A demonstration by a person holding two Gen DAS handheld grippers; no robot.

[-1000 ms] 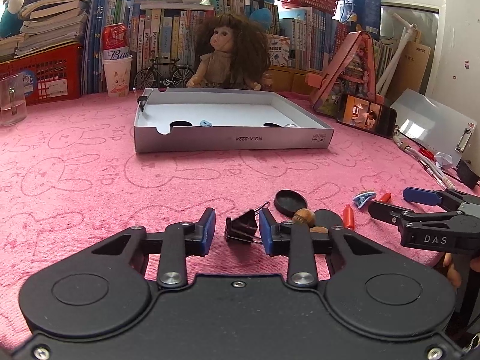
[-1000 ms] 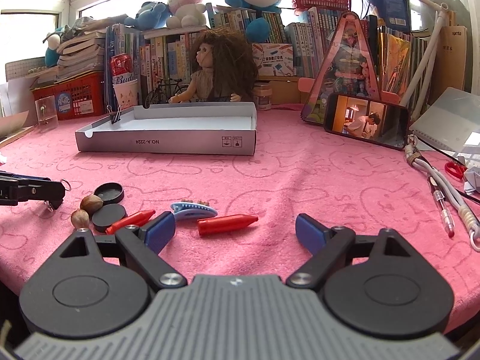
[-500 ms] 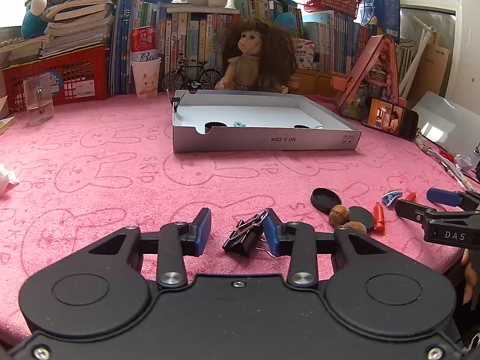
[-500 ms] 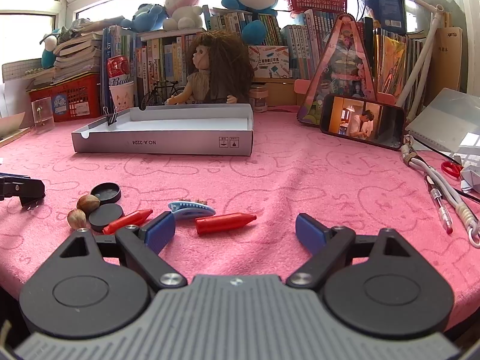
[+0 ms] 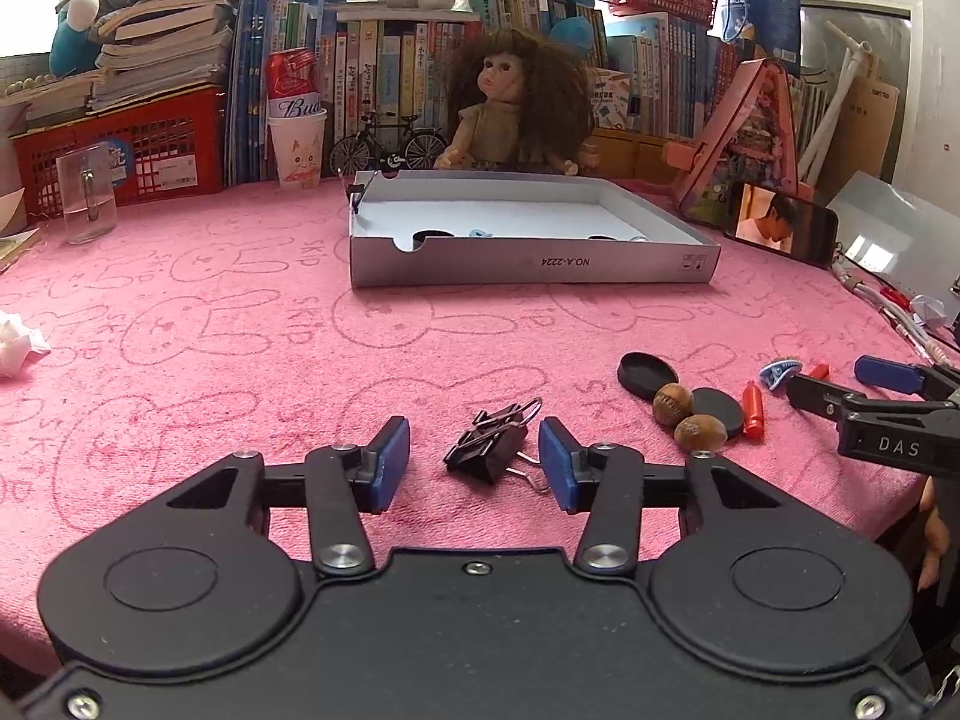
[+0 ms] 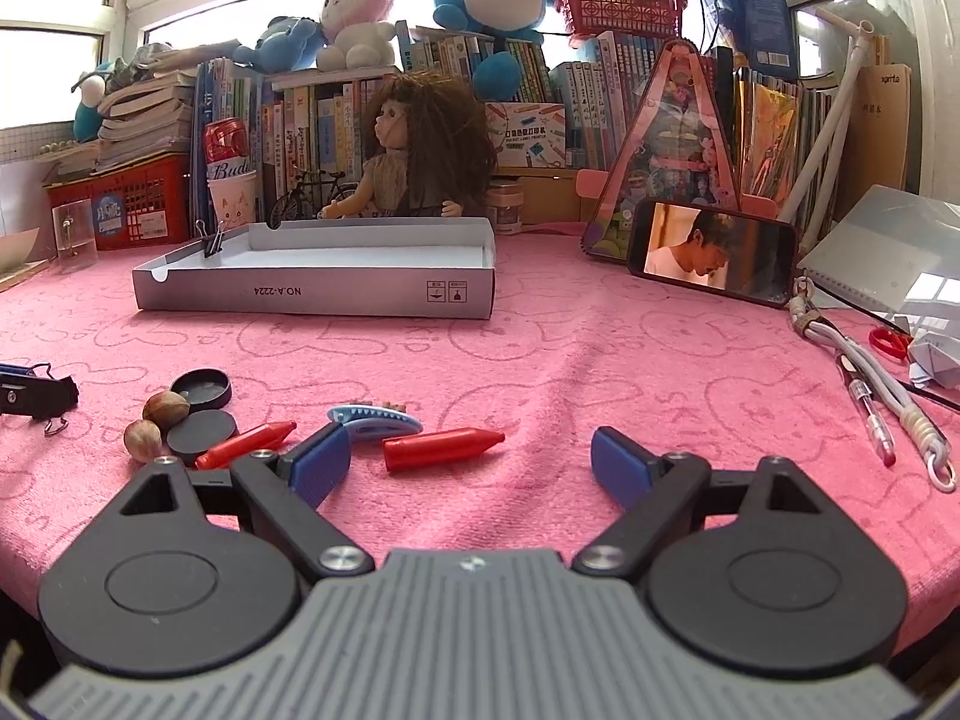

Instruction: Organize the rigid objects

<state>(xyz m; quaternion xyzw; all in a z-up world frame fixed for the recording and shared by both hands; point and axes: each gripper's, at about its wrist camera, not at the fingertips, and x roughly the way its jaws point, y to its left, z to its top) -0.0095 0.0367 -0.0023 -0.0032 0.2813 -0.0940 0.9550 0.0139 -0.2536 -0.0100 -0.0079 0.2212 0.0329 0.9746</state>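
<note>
A black binder clip (image 5: 487,443) lies on the pink cloth between the open fingers of my left gripper (image 5: 474,462), touching neither pad. To its right lie two black caps (image 5: 647,373), two nuts (image 5: 669,403), a red crayon (image 5: 752,409) and a blue hair clip (image 5: 779,371). My right gripper (image 6: 471,462) is open and empty, low over the cloth, with a second red crayon (image 6: 441,447) and the hair clip (image 6: 375,420) just ahead of it. A grey open box (image 5: 528,267) stands further back with small items inside.
A phone (image 6: 711,258) leans at the right by a pen (image 6: 870,414), cords and scissors. A doll (image 5: 516,108), books and a red basket (image 5: 150,150) line the back. A glass (image 5: 87,192) and crumpled paper (image 5: 15,345) are at the left.
My left gripper has opened wider and drawn back a little from the binder clip, which now lies loose on the cloth. The right gripper has barely moved.
</note>
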